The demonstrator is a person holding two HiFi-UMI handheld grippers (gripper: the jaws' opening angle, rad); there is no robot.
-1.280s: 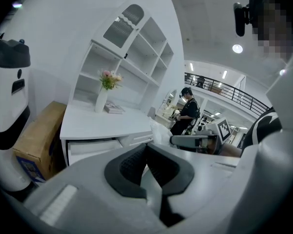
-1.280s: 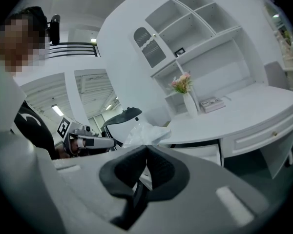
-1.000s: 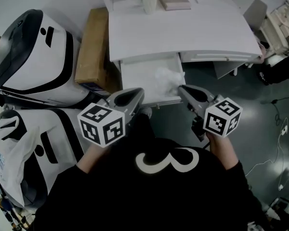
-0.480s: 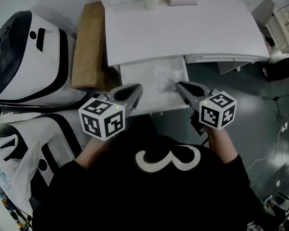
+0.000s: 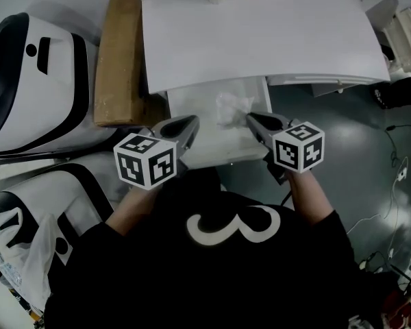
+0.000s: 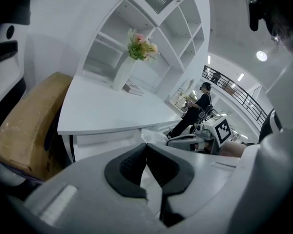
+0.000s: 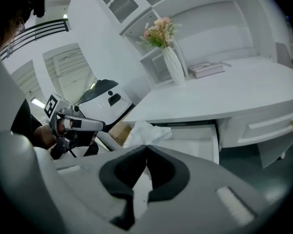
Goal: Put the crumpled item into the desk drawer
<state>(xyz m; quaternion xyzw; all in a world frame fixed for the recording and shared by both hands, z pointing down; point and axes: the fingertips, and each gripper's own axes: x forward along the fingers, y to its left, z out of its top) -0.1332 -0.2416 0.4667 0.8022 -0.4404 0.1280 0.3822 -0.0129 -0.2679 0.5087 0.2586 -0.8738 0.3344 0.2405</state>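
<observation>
The crumpled white item (image 5: 233, 105) lies in the open desk drawer (image 5: 204, 149), near its right wall. My right gripper (image 5: 250, 117) hovers just off the item's right side, jaws shut with nothing between them. In the right gripper view the item (image 7: 144, 132) shows just past the closed tips (image 7: 146, 147). My left gripper (image 5: 188, 120) hangs over the drawer's left part, also shut and empty. The left gripper view shows the item (image 6: 154, 136) beyond its closed tips (image 6: 146, 145).
The white desk top (image 5: 260, 40) carries a vase (image 7: 175, 66) with flowers and a book (image 7: 205, 69) at the back. A brown cardboard box (image 5: 116, 60) stands left of the desk, beside a large white and black machine (image 5: 20, 67). A plastic bag (image 5: 14, 266) lies lower left.
The head view has shifted, so the desk sits higher in the picture. Both grippers stay shut on either side of the drawer. The item has not moved in the drawer.
</observation>
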